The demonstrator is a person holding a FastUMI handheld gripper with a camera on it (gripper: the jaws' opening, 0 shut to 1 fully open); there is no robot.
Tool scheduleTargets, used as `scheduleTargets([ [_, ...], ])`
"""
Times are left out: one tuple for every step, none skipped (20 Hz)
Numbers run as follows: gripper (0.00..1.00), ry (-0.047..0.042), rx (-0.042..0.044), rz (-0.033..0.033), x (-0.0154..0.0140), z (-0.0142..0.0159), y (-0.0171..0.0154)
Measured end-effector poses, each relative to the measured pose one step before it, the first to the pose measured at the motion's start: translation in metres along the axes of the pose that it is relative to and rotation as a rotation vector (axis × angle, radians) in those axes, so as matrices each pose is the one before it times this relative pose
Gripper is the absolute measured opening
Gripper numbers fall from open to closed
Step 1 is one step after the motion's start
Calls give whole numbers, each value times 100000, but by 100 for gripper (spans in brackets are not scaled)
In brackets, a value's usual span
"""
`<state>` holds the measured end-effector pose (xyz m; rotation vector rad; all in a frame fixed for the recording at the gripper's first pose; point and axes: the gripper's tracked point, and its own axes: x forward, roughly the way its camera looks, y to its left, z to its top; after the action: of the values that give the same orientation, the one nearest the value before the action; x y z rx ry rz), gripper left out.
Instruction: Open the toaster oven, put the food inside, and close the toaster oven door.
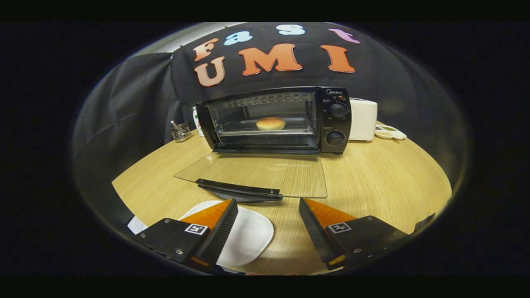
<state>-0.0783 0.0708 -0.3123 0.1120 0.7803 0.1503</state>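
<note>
Nearest: gripper (268, 203), fingers spread wide apart, nothing between them, hovering low over a light wooden table (385, 182). Under the left finger (217, 223), a white plate (248, 236), bare, partly hidden by that finger. Beside the plate, a scrap of white paper (136, 225) at the table's edge.

Just ahead of the fingertips: toaster oven door (265, 174), swung fully down, glass pane lying flat and level above the table, dark handle (239, 189) along its near edge, close to the fingers but apart from them. Wood grain visible through the glass.

Beyond the door: black toaster oven (335, 124), cavity open and facing the gripper. Inside, on the rack, a round golden bun (271, 123), sitting about mid-cavity. Two round knobs stacked on the oven's right panel.

Around the oven: small wire-mesh holder (181, 132) with something thin standing in it, left of the oven; a can or bottle (196, 120) tucked just behind the oven's left corner, mostly hidden; a white boxy appliance (363, 119) touching or just beside the oven's right side; a small white dish-like item (390, 132) further right. Black cloth wall behind everything.

Gripper aimed level at the oven front, roughly centred on the door.
</note>
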Motion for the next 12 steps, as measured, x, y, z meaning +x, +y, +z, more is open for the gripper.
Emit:
scheduleTargets([
  [89,-1190,-513,-152,-207,489,6],
  [89,-2010,-618,-345,-163,653,76],
  [89,-2448,-944,-453,-176,812,-12],
  [90,-1934,-1022,-491,-41,626,-22],
  [89,-1891,-987,-540,-33,577,-77],
  [89,-1536,-721,-573,40,613,-53],
  [89,-1225,-570,-515,53,550,-48],
  [89,-1727,-528,-404,33,677,-47],
  [89,-2362,-791,-115,-10,693,-35],
  [89,-2450,256,-241,245,753,-101],
  [89,-993,729,-414,170,319,-76],
  [89,-1197,174,-417,211,520,-32],
])
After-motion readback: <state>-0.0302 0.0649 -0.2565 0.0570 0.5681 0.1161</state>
